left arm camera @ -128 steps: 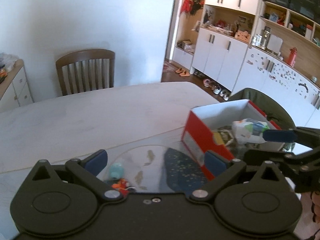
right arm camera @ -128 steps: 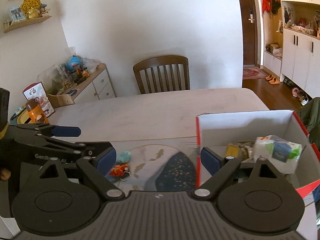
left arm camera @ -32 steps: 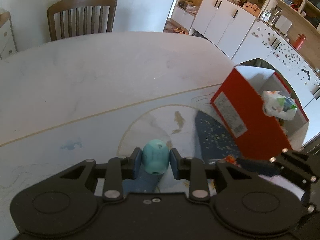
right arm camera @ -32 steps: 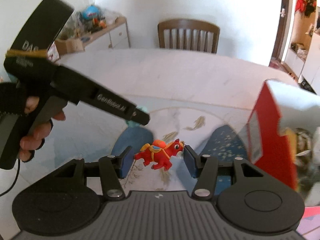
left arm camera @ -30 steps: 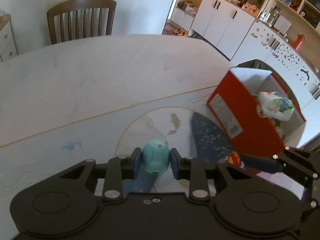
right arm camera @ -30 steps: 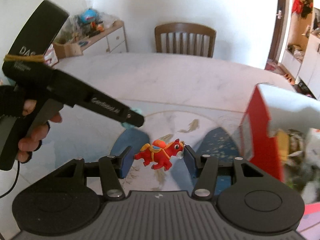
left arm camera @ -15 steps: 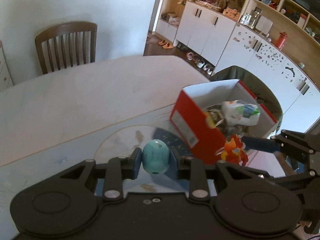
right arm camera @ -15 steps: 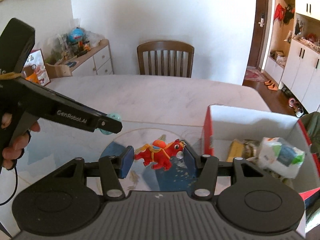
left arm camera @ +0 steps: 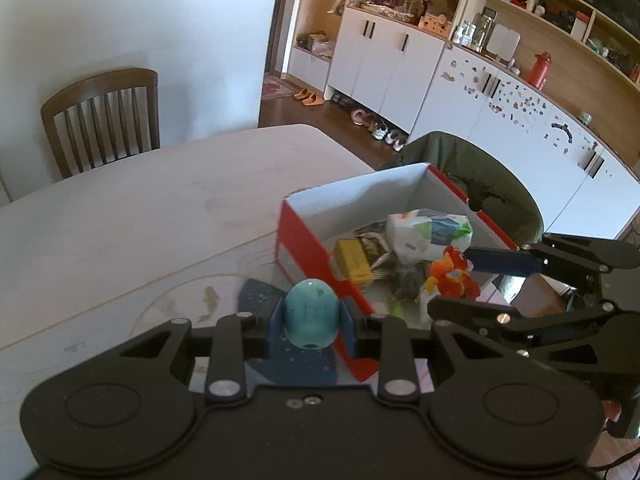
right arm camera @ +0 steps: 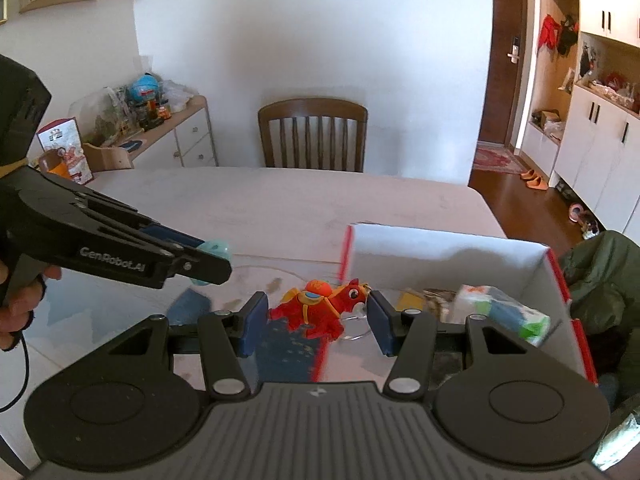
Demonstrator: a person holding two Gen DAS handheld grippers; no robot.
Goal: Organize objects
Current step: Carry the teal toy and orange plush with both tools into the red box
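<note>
Left tongs (left arm camera: 311, 322): closed on a teal egg-shaped toy (left arm camera: 310, 317), pinched between the two blue pads; held above the worktop just short of the box's near corner.
Right tongs (right arm camera: 317, 322): closed on a red toy horse (right arm camera: 320, 310), tail end against the left pad, muzzle against the right pad; the horse has an orange saddle and yellow trim.
Horse position: in the left wrist view the horse (left arm camera: 450, 274) hangs over the open box, above its contents.
Box (left arm camera: 372, 192): red outside, white inside, open top, standing on the worktop's right part.
Box contents: a white packet with green and blue print (left arm camera: 428, 232), a yellow carton (left arm camera: 352, 262), and dark loose items beneath that are too jumbled to name.
Worktop (right arm camera: 280, 200): pale, with a round fish-patterned mat (left arm camera: 200, 304) under the left tongs.
Person: a hand (right arm camera: 18, 304) grips the left tool's handle.
Background: a wooden chair (right arm camera: 312, 136) at the far edge.
</note>
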